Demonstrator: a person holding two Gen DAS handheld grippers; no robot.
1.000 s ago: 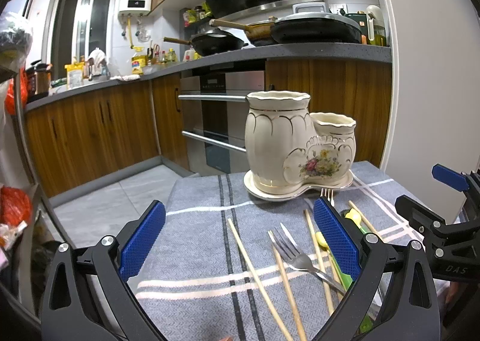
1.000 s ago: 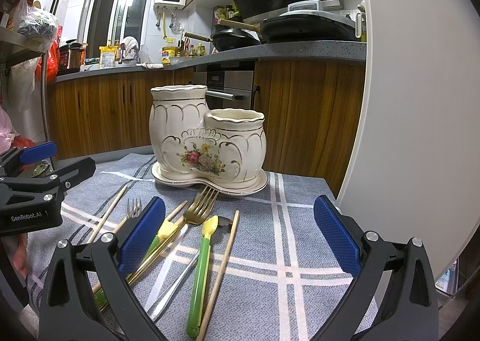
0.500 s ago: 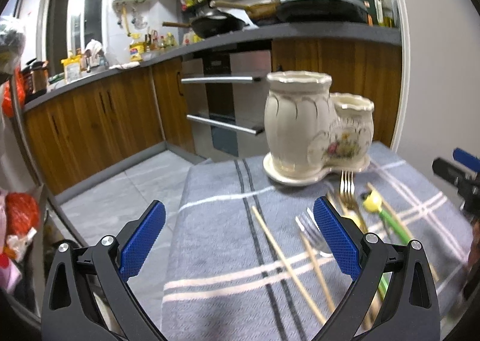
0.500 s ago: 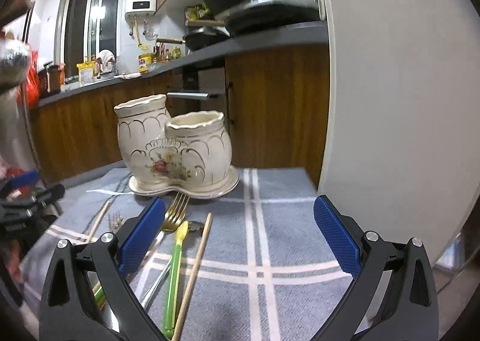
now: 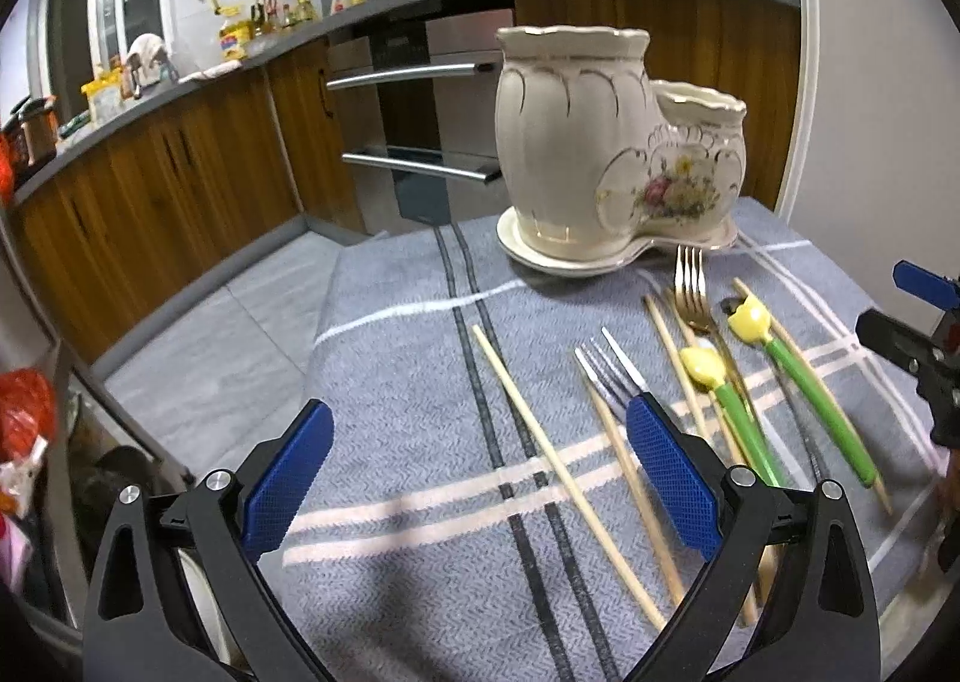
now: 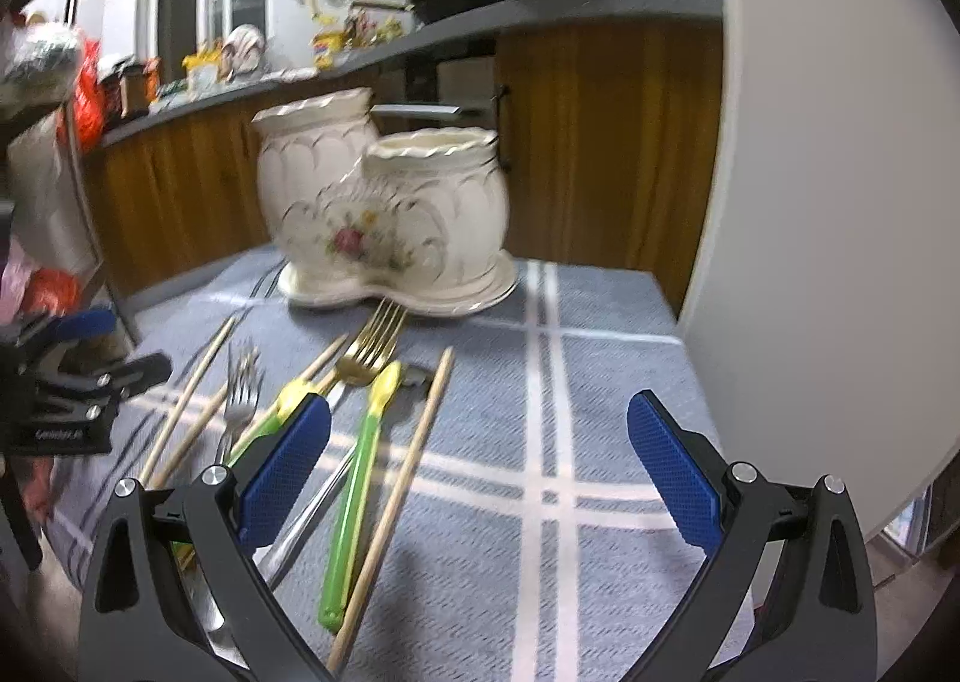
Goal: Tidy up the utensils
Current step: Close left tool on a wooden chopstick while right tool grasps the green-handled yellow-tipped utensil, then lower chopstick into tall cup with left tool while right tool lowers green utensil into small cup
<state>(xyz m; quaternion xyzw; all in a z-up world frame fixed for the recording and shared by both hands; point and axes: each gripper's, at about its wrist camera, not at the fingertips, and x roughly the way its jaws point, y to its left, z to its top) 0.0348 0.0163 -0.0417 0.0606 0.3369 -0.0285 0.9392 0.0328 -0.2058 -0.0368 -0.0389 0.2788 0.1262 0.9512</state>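
A cream ceramic double utensil holder (image 5: 606, 159) with a flower motif stands on its saucer at the back of the table; it also shows in the right wrist view (image 6: 384, 214). Loose utensils lie in front of it: wooden chopsticks (image 5: 558, 466), a silver fork (image 5: 606, 376), a gold fork (image 5: 690, 286) and two green-handled pieces with yellow tips (image 5: 804, 388). My left gripper (image 5: 480, 478) is open and empty, above the cloth over the leftmost chopstick. My right gripper (image 6: 474, 466) is open and empty, right of a green-handled utensil (image 6: 354, 478) and a chopstick (image 6: 396, 496).
A grey-blue striped cloth (image 5: 408, 442) covers the table. A white wall or panel (image 6: 828, 202) rises at the right table edge. Wooden kitchen cabinets (image 5: 168, 178) and an oven lie beyond. The floor drops away on the left.
Both grippers have moved forward and tilted down towards the table, so the holder and utensils look closer. Both stay open and empty.
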